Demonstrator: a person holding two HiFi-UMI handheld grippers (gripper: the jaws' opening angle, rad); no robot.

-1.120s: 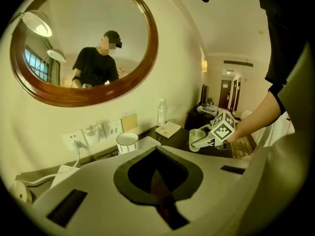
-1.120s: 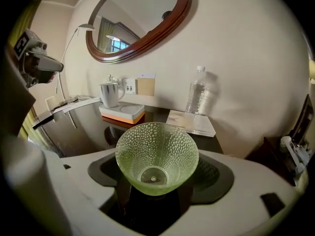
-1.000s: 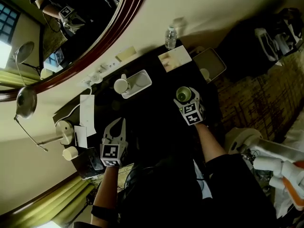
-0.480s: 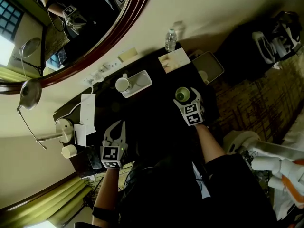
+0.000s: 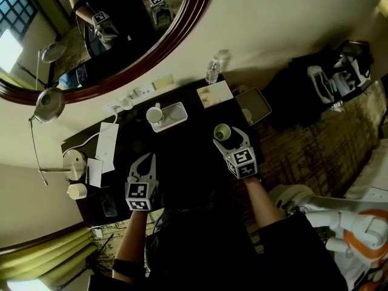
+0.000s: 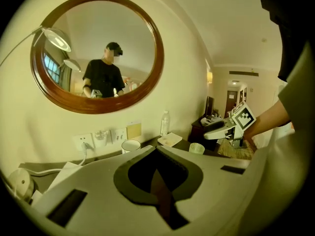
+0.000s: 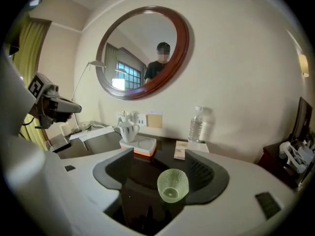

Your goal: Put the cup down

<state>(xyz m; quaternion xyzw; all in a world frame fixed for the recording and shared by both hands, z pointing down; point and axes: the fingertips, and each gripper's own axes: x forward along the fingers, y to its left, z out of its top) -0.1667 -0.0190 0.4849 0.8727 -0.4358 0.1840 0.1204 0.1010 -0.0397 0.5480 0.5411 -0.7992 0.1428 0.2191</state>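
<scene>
- Your right hand-held gripper (image 7: 158, 163) hangs above the table (image 5: 182, 156) with its jaws apart. They have just been closing a little. The green cup (image 7: 173, 185) shows between them but lower down, and no pad presses on it.
- The green cup stands upright on the dark, glossy table, toward the 3 o'clock side in the head view, free of any grip.
- Your left hand-held gripper (image 5: 147, 159) has its jaws shut together on nothing. It sits at about 8 o'clock from the cup and well apart from it.
- A white tray (image 5: 176, 111) holding a white mug (image 5: 153, 114) lies at 10 o'clock from the cup.
- A booklet (image 5: 214, 94) and a water bottle (image 5: 212, 71) sit at 12 o'clock, the bottle close to the wall.
- A sheet of paper (image 5: 108, 147) and a desk lamp (image 5: 48, 105) fill the table's 9 o'clock end.
- The cream wall (image 5: 273, 23) behind the table carries a round, wood-framed mirror (image 5: 121, 35), with wall sockets (image 5: 130, 96) beneath it.
- Patterned carpet (image 5: 315, 144) spreads at the table's 3 o'clock, and a yellow-green curtain (image 5: 48, 259) hangs at 7 o'clock.
</scene>
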